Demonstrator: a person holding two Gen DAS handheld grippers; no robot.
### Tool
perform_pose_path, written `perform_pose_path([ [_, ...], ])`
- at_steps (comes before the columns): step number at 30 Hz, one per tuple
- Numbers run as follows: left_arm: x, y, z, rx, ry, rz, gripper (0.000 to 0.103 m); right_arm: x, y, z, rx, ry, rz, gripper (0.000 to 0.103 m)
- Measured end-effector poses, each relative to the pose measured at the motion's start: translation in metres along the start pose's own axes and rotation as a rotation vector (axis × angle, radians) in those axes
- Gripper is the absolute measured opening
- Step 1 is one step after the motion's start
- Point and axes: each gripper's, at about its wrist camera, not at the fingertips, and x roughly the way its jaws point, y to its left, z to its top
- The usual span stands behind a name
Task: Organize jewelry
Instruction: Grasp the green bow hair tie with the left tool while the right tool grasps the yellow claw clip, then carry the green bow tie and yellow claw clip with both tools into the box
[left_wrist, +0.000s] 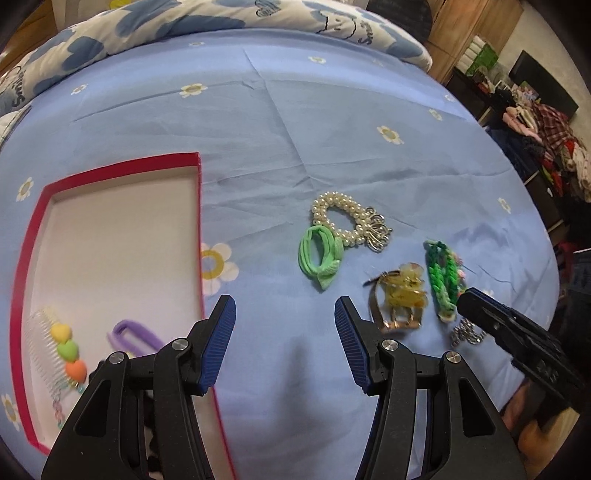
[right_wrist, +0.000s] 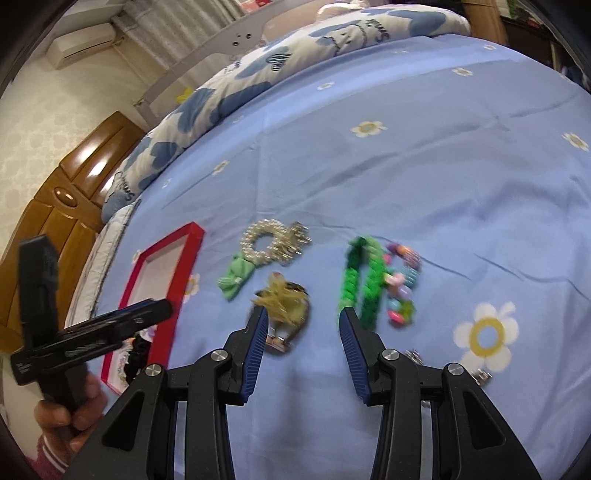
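Both the left gripper (left_wrist: 284, 314) and the right gripper (right_wrist: 303, 325) have their fingers spread, holding nothing, above the bed (left_wrist: 332, 122); a red box (left_wrist: 199, 221) lies beside the pearl bracelet (left_wrist: 347, 221).

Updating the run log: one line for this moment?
left gripper open, empty | right gripper open, nearing yellow clip | red box part-filled

The red box (left_wrist: 197, 221) is cut off below; the silver chain (left_wrist: 466, 332) is partly hidden.
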Motion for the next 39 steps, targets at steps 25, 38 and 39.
perform_pose_path([
  [25,0.061,-0.024,0.024,0.085,0.087,-0.038,0.051,0.024,0.002,0.016,-0.062,-0.002,-0.001,0.002],
  [38,0.033,-0.015,0.017,0.079,0.029,-0.054,0.012,0.024,-0.006,0.016,-0.017,0.009,0.025,0.039],
  [39,0.029,-0.013,0.016,0.074,0.024,-0.056,0.012,0.025,-0.005,0.016,-0.017,0.009,0.026,0.039],
])
